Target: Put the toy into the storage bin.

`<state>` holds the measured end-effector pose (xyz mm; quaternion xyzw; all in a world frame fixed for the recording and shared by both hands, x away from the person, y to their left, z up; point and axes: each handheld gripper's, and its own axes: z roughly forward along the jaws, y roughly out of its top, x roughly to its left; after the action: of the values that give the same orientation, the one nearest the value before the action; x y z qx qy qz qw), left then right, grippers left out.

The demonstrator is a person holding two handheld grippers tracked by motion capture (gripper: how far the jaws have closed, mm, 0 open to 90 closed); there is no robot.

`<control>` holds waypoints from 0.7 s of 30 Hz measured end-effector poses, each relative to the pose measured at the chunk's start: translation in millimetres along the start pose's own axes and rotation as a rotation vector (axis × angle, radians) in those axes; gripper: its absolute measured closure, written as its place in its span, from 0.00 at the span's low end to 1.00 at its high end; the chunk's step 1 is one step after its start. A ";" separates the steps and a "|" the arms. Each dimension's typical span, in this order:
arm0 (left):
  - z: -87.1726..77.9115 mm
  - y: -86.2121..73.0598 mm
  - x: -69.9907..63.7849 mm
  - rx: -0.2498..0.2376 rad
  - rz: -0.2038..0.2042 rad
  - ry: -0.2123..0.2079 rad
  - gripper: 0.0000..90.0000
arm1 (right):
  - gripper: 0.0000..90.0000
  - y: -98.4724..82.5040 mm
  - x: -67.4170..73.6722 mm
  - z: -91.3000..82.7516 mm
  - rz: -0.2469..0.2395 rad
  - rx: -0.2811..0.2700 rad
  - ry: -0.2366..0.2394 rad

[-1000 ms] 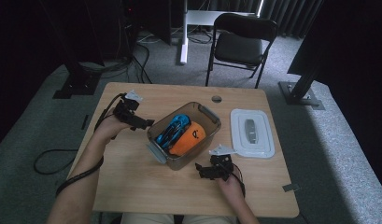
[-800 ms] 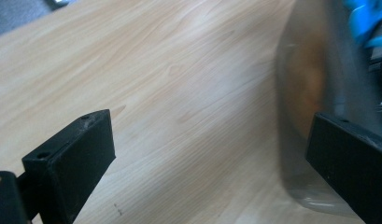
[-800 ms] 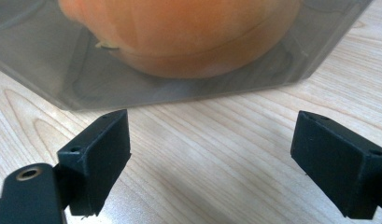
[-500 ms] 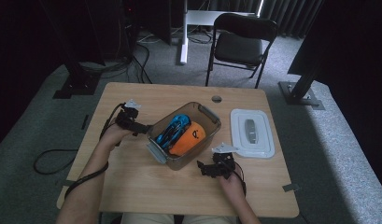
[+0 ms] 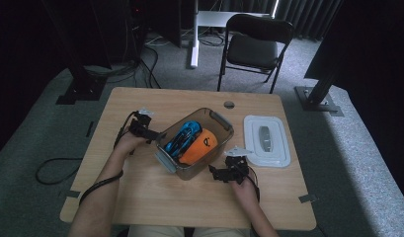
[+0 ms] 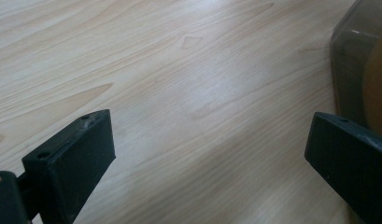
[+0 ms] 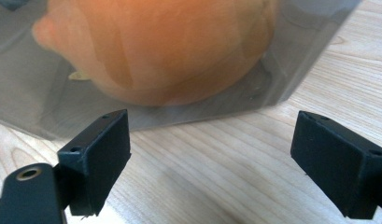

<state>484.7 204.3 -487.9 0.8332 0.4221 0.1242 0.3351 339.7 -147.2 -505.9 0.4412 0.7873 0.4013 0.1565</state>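
Observation:
A clear grey plastic bin (image 5: 220,122) sits slantwise in the middle of the wooden table (image 5: 140,197). An orange object (image 5: 199,146) and a blue object (image 5: 183,135) lie inside it. My left gripper (image 5: 151,134) is open just off the bin's left end, and in the left gripper view (image 6: 212,154) the bin wall (image 6: 352,60) shows at the right edge. My right gripper (image 5: 220,174) is open by the bin's near right side. Its own view (image 7: 212,158) faces the bin wall (image 7: 291,60), with the orange object (image 7: 165,46) behind it.
A white lid (image 5: 266,140) lies flat to the right of the bin. A small round hole (image 5: 229,104) sits near the table's far edge. A black folding chair (image 5: 251,47) stands beyond the table. Cables trail off the left side.
My left gripper has moved down and nearer to the bin's left end. The right gripper has hardly shifted beside the bin.

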 end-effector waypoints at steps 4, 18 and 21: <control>8.3 3.9 -3.2 0.004 0.015 -0.007 0.03 | 0.13 -0.2 -4.8 1.3 0.016 0.003 -0.009; 6.6 5.4 -16.1 0.004 0.060 -0.037 0.04 | 0.13 4.2 -9.3 3.7 0.027 0.010 -0.018; 3.3 3.1 -23.0 0.013 0.080 -0.038 0.04 | 0.13 3.2 -11.7 1.8 0.029 0.012 -0.016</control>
<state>474.2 183.5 -486.6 0.8537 0.3828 0.1188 0.3324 349.2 -154.9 -505.8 0.4566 0.7821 0.3950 0.1544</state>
